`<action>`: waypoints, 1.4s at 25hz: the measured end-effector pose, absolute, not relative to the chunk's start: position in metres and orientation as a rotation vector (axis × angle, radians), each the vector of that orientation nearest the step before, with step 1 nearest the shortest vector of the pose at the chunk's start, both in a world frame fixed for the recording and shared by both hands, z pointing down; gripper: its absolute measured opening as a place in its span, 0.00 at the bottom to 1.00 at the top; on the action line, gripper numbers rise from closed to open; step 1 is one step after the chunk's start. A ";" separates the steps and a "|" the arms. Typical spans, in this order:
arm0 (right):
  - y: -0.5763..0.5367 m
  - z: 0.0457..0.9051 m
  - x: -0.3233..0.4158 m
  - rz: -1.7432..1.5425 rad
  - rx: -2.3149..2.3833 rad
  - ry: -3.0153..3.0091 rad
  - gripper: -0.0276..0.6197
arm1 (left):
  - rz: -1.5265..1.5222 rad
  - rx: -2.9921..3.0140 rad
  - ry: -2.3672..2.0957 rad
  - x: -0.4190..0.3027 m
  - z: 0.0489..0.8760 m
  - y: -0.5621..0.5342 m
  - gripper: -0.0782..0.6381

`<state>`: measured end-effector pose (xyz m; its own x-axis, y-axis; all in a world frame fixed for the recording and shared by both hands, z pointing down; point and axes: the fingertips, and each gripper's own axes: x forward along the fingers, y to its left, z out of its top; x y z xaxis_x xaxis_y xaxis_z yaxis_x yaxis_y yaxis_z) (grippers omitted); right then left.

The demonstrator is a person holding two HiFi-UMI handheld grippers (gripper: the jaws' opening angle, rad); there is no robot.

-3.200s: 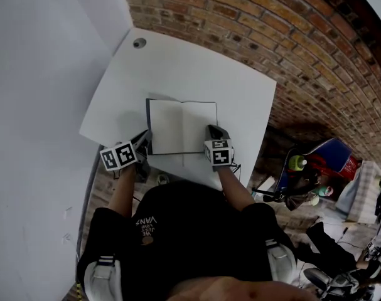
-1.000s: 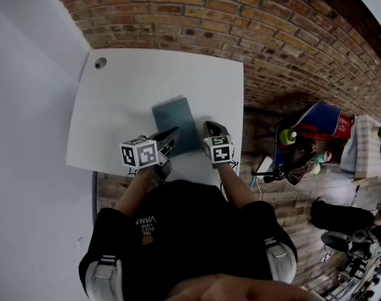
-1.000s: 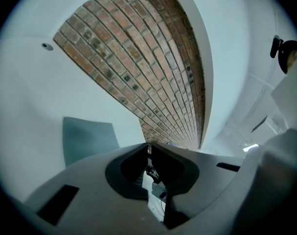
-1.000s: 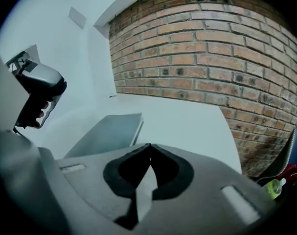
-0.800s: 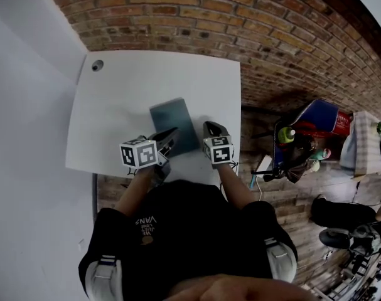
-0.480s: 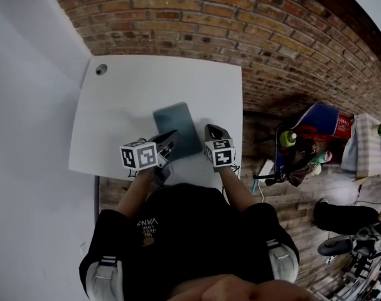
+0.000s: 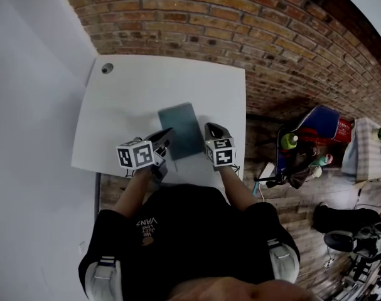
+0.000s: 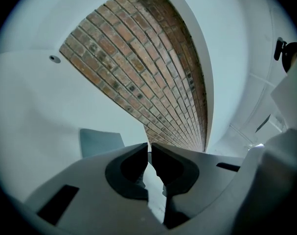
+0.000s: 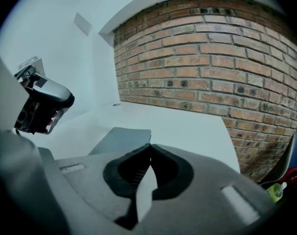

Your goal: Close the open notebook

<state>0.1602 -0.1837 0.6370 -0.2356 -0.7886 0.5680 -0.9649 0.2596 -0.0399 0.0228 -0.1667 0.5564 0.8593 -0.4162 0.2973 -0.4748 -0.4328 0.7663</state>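
Note:
The notebook (image 7: 181, 130) lies closed on the white table (image 7: 140, 93), its dark teal cover facing up. It shows ahead of the jaws in the left gripper view (image 8: 100, 142) and in the right gripper view (image 9: 123, 138). My left gripper (image 7: 167, 137) hovers at its near-left corner, jaws together with nothing between them (image 8: 149, 146). My right gripper (image 7: 214, 129) is just right of the notebook's near edge, also shut and empty (image 9: 149, 146). Neither gripper touches the notebook.
The table's near edge runs just under both grippers. A round cable hole (image 7: 107, 68) sits in the far-left corner. A brick wall (image 7: 253, 30) backs the table and a white wall (image 7: 27, 137) runs along its left. Bags and a green bottle (image 7: 287, 140) are on the floor to the right.
The notebook lay open with white pages three seconds ago; it is now closed. Over the last second the left gripper has drawn slightly leftward from it and the right has lifted a little.

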 end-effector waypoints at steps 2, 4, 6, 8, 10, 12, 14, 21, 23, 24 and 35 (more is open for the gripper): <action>-0.184 0.633 0.157 0.530 1.590 -2.106 0.04 | 0.070 2.082 -0.661 0.016 0.556 -0.168 0.16; -0.183 0.630 0.152 0.523 1.590 -2.111 0.04 | 0.058 2.078 -0.674 0.008 0.556 -0.167 0.16; -0.183 0.626 0.147 0.517 1.589 -2.120 0.04 | 0.046 2.077 -0.689 -0.001 0.553 -0.166 0.16; -0.185 0.622 0.141 0.509 1.588 -2.134 0.04 | 0.038 2.083 -0.710 -0.010 0.549 -0.168 0.16; -0.185 0.618 0.135 0.504 1.582 -2.150 0.04 | 0.028 2.084 -0.736 -0.018 0.547 -0.168 0.16; -0.187 0.615 0.128 0.503 1.575 -2.167 0.04 | 0.017 2.081 -0.762 -0.028 0.547 -0.169 0.16; -0.189 0.612 0.119 0.497 1.571 -2.187 0.04 | 0.007 2.083 -0.788 -0.038 0.546 -0.170 0.16; -0.186 0.591 0.090 0.467 1.550 -2.264 0.04 | -0.019 2.101 -0.901 -0.072 0.542 -0.165 0.16; -0.184 0.585 0.082 0.459 1.546 -2.289 0.04 | -0.019 2.111 -0.936 -0.080 0.542 -0.162 0.16; -0.184 0.582 0.078 0.456 1.543 -2.300 0.04 | -0.014 2.117 -0.954 -0.085 0.542 -0.160 0.16; -0.170 0.552 0.036 0.410 1.510 -2.404 0.04 | 0.007 2.155 -1.142 -0.133 0.539 -0.145 0.16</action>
<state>0.0365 -0.1702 0.5522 -0.4189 -0.8276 0.3735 -0.9046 0.4159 -0.0931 -0.1331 -0.1449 0.5394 0.6135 -0.7276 0.3070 -0.7312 -0.3764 0.5690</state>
